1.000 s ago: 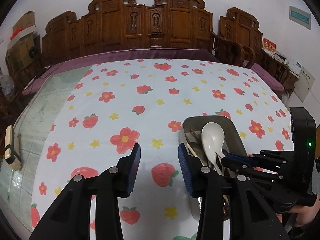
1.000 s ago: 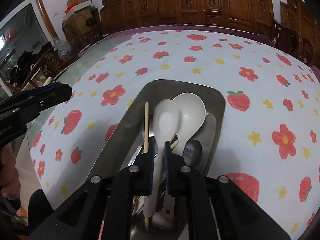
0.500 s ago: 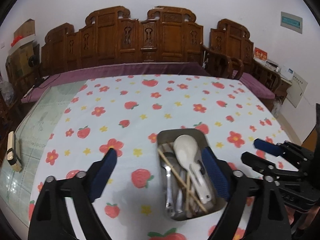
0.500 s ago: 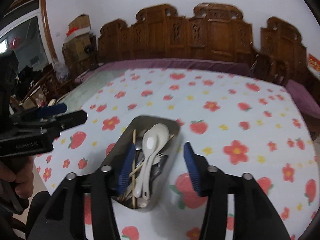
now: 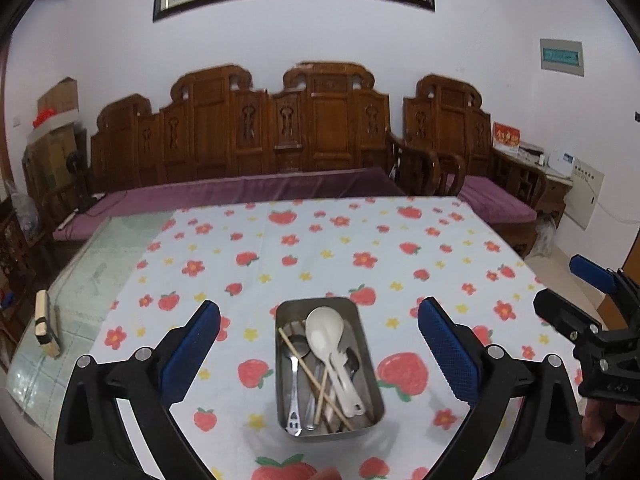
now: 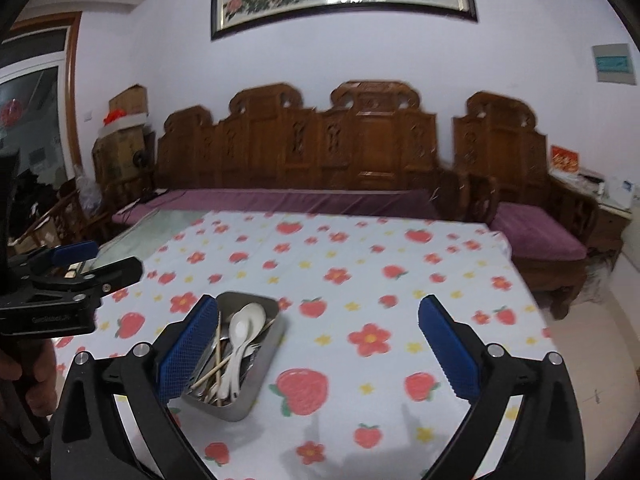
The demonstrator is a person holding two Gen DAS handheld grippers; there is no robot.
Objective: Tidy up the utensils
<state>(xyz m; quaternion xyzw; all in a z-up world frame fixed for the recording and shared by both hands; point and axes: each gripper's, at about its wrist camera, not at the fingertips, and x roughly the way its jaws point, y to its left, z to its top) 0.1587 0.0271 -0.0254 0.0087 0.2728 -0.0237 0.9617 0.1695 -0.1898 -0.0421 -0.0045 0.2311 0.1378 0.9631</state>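
Above the metal tray (image 5: 362, 320) of utensils, both grippers' jaws are opening wide, holding nothing.

**Little legible lettering**

The left gripper (image 6: 76, 268) body carries a small pale printed brand line, too blurred to read surely. The red card (image 5: 506, 136) shows gold characters and the wall panel (image 5: 561, 56) a line, both unreadable.
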